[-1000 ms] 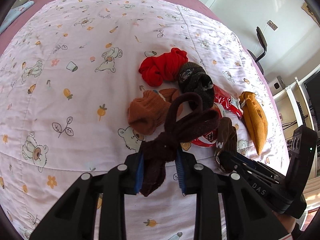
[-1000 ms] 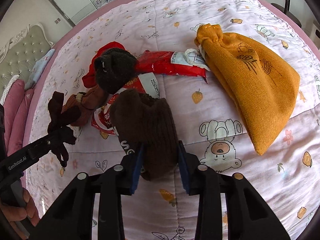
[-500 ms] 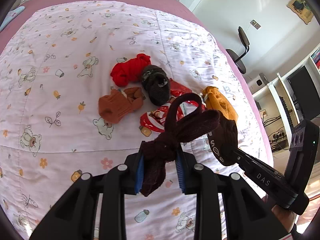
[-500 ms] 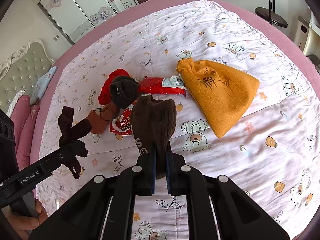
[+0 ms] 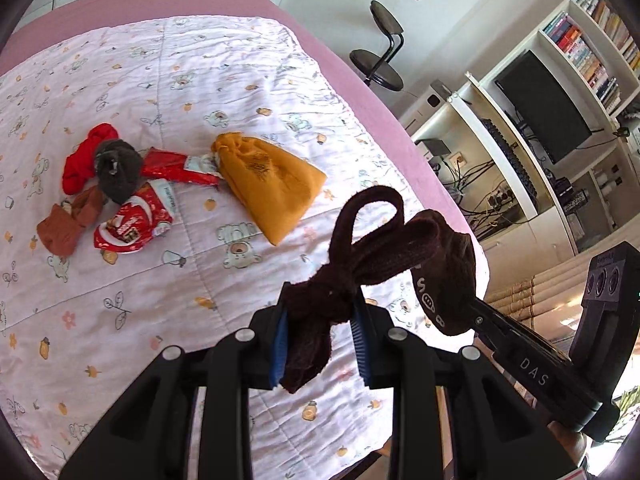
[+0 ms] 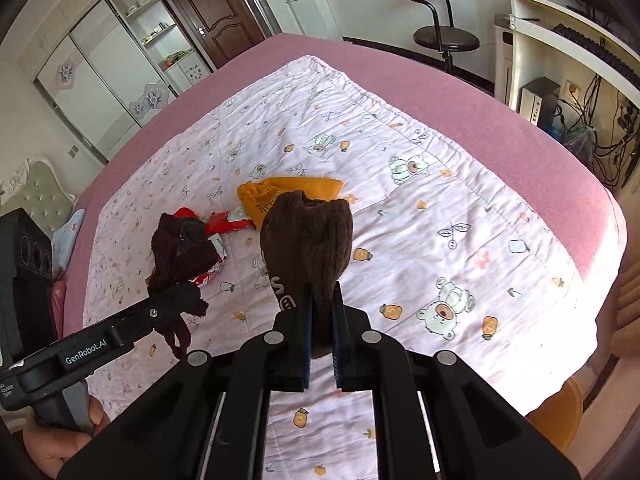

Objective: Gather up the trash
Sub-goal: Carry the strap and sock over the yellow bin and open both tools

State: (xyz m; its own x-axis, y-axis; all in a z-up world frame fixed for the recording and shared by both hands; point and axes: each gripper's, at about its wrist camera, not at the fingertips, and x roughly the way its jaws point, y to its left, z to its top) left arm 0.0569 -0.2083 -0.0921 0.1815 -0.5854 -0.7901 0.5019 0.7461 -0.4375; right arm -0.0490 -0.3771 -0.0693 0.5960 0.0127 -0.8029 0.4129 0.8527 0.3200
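My left gripper (image 5: pixel 320 340) is shut on a knotted dark brown sock (image 5: pixel 368 248), held well above the bed. My right gripper (image 6: pixel 321 336) is shut on a second dark brown sock (image 6: pixel 308 244) with white letters, also lifted; it shows in the left wrist view (image 5: pixel 448 280) too. On the quilt lie two red snack wrappers (image 5: pixel 136 220) (image 5: pixel 176 168), a red cloth (image 5: pixel 86 156), a dark grey sock (image 5: pixel 118 172), a light brown sock (image 5: pixel 68 224) and an orange drawstring pouch (image 5: pixel 272 184).
The white cartoon-print quilt (image 6: pixel 440 208) covers a pink bed (image 6: pixel 520 128). A black stool (image 6: pixel 444 36), white shelves with a monitor (image 5: pixel 544 112) and cables stand to the right. A wardrobe and dark door (image 6: pixel 216 20) are at the back.
Both grippers have risen and pulled back from the pile, each carrying its brown sock. The right jaws closed tighter on their sock. The items on the quilt stayed put.
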